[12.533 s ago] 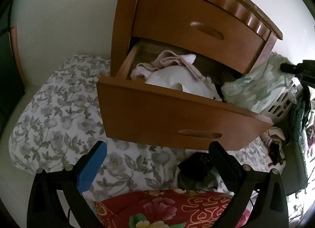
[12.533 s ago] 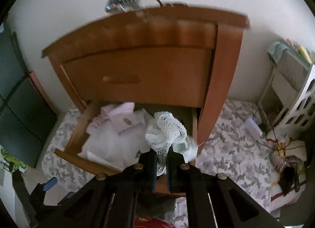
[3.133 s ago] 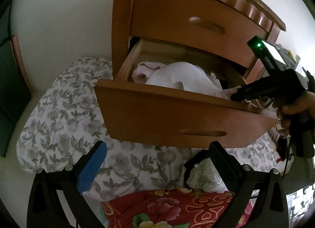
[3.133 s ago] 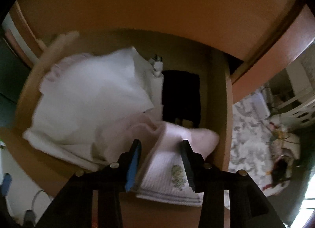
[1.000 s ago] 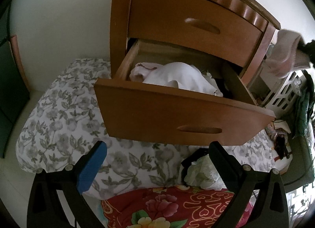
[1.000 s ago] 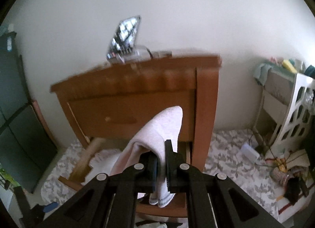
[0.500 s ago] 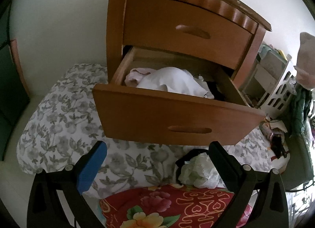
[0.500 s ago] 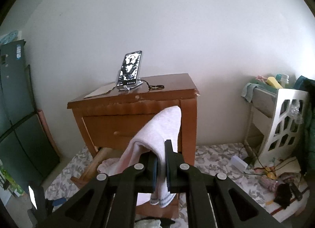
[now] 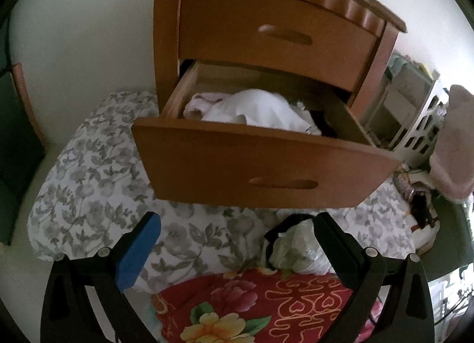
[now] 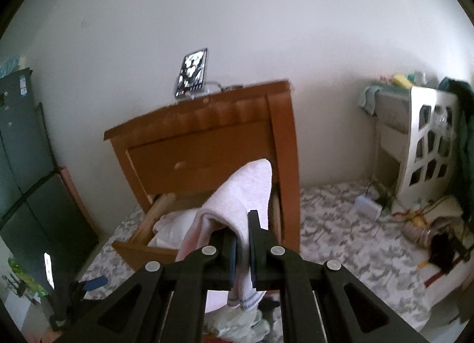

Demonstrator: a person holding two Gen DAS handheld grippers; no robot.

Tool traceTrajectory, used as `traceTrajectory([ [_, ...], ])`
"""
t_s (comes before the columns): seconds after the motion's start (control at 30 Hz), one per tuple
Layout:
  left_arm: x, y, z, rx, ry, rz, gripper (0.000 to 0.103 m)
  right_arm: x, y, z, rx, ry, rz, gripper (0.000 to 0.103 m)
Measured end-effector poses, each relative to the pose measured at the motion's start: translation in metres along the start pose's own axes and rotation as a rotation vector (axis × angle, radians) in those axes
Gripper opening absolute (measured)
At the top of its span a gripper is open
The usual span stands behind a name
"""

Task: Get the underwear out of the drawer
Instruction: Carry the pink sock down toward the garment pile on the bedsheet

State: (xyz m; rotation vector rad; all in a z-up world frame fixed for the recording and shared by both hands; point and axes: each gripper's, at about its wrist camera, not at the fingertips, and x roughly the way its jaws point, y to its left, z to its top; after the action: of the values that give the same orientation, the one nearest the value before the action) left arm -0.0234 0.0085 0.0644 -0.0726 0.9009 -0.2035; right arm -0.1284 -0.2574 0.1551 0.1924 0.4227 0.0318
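My right gripper [image 10: 243,232] is shut on a pale pink underwear piece [image 10: 246,195], which drapes over its fingers and hangs in the air in front of the wooden nightstand [image 10: 207,141]. The same pink piece [image 9: 453,147] shows at the right edge of the left wrist view, clear of the drawer. The lower drawer [image 9: 260,162] stands pulled out, with white and pink garments [image 9: 257,109] and something black inside. My left gripper [image 9: 237,235] is open and empty, low above the floral bedding [image 9: 97,171] in front of the drawer. A small pile of black and pale green underwear [image 9: 293,245] lies on the bedding.
A red flowered blanket [image 9: 251,307] lies just under the left gripper. A phone [image 10: 192,73] stands on the nightstand top. A white cut-out shelf [image 10: 426,150] and scattered cables sit on the right. A dark cabinet [image 10: 26,171] stands on the left.
My right gripper has drawn back from the nightstand with the pink underwear, which has slid to the right and lower in the left wrist view. The left gripper has stayed nearly still.
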Motion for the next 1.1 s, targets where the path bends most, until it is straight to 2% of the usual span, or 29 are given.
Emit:
traceTrajectory([
  [0.13,-0.008,-0.003,-0.003,-0.003,-0.03,-0.003,0.103,0.01,0.004,-0.023,-0.003,0.06,0.015,0.007],
  [0.3,-0.008,-0.009,-0.009,0.021,-0.018,-0.008,0.103,0.029,0.016,-0.053,-0.018,0.146,0.041,0.007],
  [0.5,-0.007,-0.001,-0.014,0.001,-0.014,-0.002,0.103,0.056,0.028,-0.079,-0.014,0.231,0.048,0.007],
  [0.77,-0.006,0.015,-0.016,-0.047,-0.006,0.018,0.103,0.081,0.035,-0.099,-0.009,0.304,0.031,0.007],
  [1.1,-0.011,0.016,-0.016,-0.047,-0.023,0.018,0.103,0.101,0.045,-0.112,-0.03,0.371,-0.007,0.007],
])
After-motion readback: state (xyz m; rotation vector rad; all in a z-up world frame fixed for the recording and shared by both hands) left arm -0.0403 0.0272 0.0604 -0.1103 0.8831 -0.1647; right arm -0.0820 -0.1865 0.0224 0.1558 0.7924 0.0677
